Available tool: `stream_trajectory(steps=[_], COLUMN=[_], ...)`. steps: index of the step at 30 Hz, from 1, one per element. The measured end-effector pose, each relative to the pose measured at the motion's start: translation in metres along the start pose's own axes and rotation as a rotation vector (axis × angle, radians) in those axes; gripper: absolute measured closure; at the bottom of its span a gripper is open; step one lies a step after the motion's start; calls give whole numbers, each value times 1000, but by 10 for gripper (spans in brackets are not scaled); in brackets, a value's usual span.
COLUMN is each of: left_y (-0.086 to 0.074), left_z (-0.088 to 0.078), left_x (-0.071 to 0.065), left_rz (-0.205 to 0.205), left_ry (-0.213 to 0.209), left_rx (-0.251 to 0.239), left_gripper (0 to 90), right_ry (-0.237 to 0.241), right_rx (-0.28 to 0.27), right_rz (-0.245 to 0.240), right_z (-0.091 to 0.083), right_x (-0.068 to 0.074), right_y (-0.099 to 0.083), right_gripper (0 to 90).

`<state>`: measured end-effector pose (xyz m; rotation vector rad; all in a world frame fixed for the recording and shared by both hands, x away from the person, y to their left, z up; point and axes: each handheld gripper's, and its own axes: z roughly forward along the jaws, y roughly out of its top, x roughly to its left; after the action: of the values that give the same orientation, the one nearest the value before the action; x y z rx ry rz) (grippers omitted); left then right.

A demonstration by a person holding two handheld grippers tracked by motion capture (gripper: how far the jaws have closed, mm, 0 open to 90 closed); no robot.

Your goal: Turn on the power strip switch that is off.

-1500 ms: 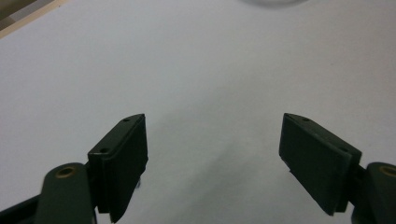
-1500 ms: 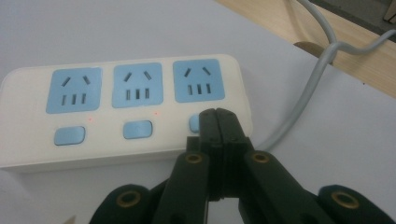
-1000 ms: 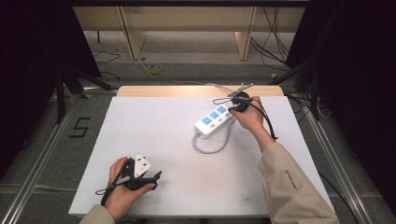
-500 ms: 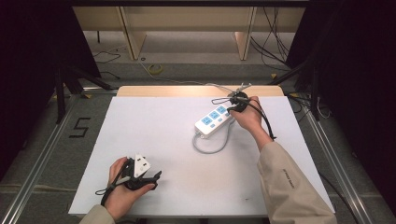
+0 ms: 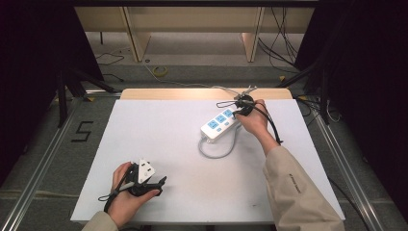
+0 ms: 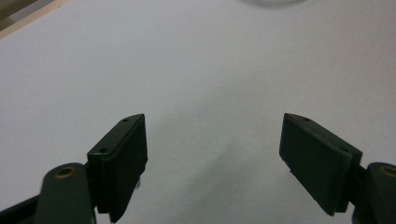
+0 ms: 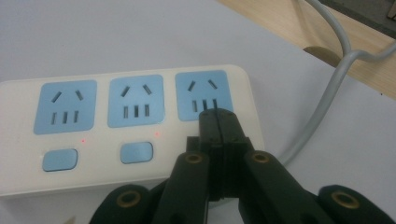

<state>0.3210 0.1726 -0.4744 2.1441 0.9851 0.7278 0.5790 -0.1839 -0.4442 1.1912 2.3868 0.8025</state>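
A white power strip (image 5: 220, 125) with three blue sockets and blue switches lies at the table's far right, its grey cable (image 5: 216, 153) looping toward me. My right gripper (image 5: 239, 111) is shut with nothing between its jaws. In the right gripper view its tips (image 7: 217, 114) lie over the lower edge of the power strip's (image 7: 116, 130) rightmost socket and hide the spot below it. Small red lights glow by the two visible switches. My left gripper (image 5: 161, 182) rests near the front left of the table. Its jaws (image 6: 212, 121) stand wide open over bare white tabletop.
The white table (image 5: 159, 130) ends in a wooden strip (image 5: 202, 94) at the far side. The grey cable (image 7: 327, 93) runs off past that edge. A "5" marking (image 5: 82, 131) is on the floor at the left, and loose cables lie beyond the table.
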Motion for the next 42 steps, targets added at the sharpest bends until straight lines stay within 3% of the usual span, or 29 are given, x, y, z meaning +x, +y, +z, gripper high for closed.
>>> stream_trajectory(steps=[42], left_y=[0], left_z=[1], left_x=[-1], left_rz=[-3], left_ry=[-3], left_rx=[-4], left_gripper=[235], right_ry=[-32], right_rx=[49], right_rz=[-36], right_z=[4], right_x=[2], right_y=[5], right_gripper=[900])
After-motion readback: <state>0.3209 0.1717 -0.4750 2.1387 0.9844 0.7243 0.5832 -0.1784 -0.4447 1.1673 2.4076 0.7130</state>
